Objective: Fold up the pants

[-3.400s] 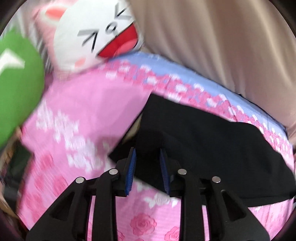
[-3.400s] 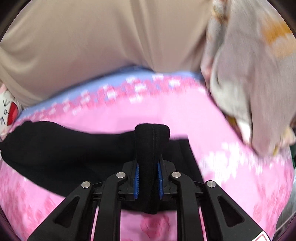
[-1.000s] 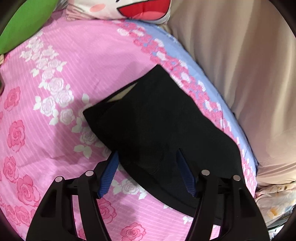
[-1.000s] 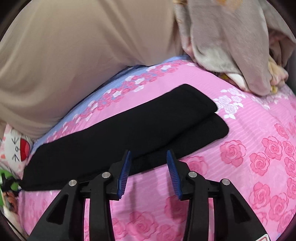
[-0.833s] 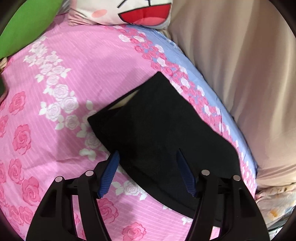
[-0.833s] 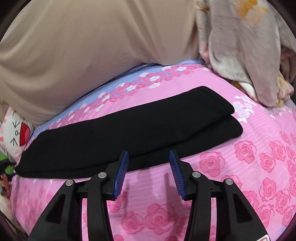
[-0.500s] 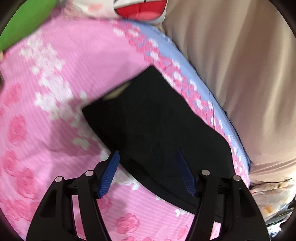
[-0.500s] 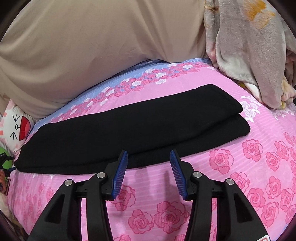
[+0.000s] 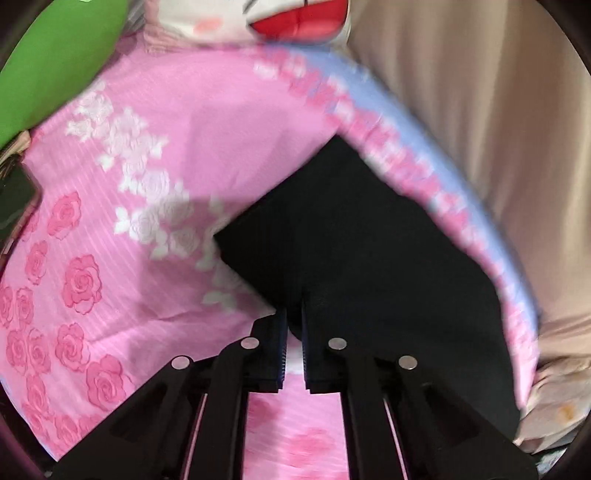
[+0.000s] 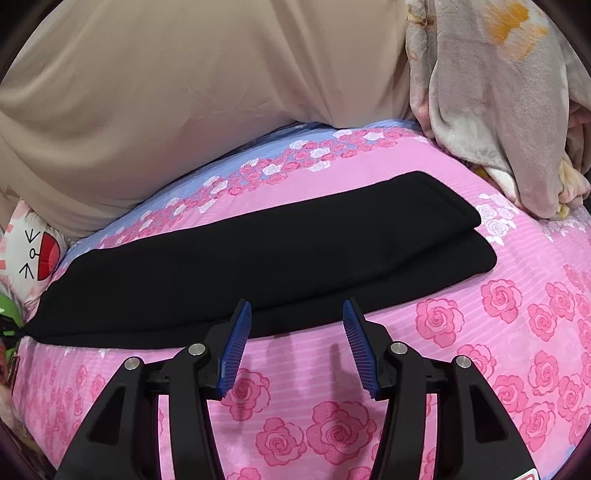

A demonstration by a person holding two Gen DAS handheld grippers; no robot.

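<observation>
The black pants [image 10: 258,251] lie folded lengthwise in a long strip across the pink rose bedsheet [image 10: 480,350], with the leg ends stacked at the right. My right gripper [image 10: 297,314] is open and empty, hovering just in front of the strip's near edge. In the blurred left wrist view the pants [image 9: 369,258] fill the middle right. My left gripper [image 9: 293,321] is shut on the near edge of the pants close to the left end corner.
A beige curtain [image 10: 184,92] hangs behind the bed. A grey blanket [image 10: 498,110] is heaped at the back right. A white cartoon-face pillow [image 9: 266,18] and a green cushion [image 9: 48,66] sit at the left end.
My left gripper has closed from wide open onto the pants' near edge, and its view has swung and blurred. My right gripper has stayed open and drawn back slightly.
</observation>
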